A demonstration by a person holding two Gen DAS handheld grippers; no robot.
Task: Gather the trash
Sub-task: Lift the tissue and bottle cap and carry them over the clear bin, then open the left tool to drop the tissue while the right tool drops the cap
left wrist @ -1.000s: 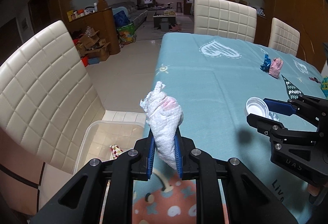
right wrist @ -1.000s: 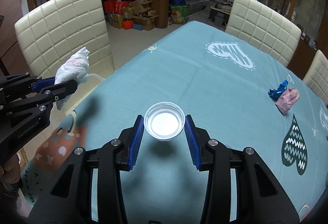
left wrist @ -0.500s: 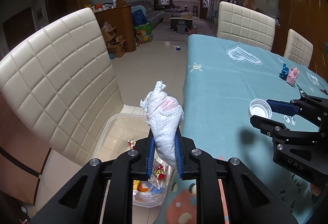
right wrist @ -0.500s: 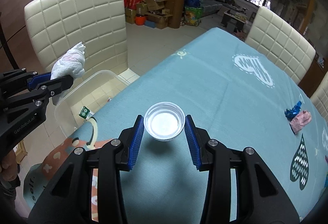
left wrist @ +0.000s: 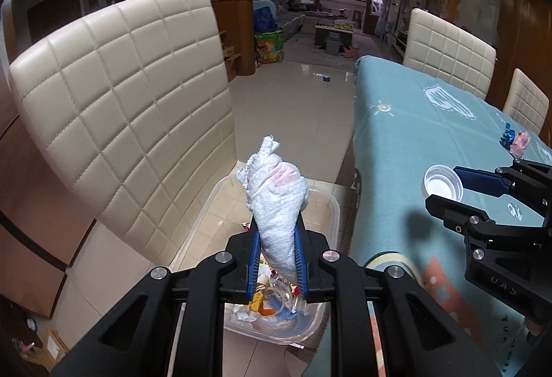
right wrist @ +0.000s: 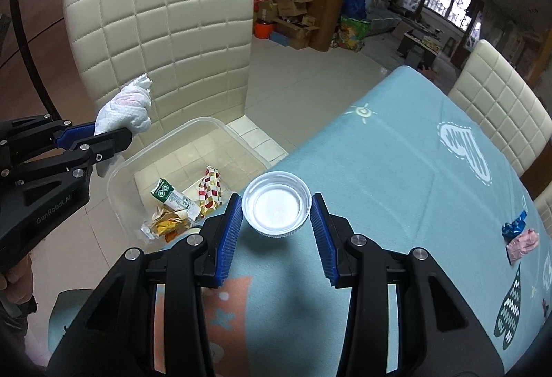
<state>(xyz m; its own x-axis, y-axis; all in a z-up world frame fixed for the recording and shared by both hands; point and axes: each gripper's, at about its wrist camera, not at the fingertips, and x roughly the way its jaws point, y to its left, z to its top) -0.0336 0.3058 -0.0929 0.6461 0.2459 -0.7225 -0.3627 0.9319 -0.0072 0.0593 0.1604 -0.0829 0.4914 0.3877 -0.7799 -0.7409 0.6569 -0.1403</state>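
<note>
Pinching a soft, light tissue wad (left wrist: 277, 204) low, the left gripper (left wrist: 277, 268) is nearly closed; the right gripper (right wrist: 276, 232), half open, clamps a rigid lid (right wrist: 276, 207) at 3 and 9 o'clock.

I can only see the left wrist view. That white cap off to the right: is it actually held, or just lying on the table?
Observer: Held. In the right wrist view the cap sits between both blue pads of the right gripper, above the table.
Operator: And what's in the bin? I see little of it.
Observer: A green carton and a red-checked wrapper lie in the bin.
</note>
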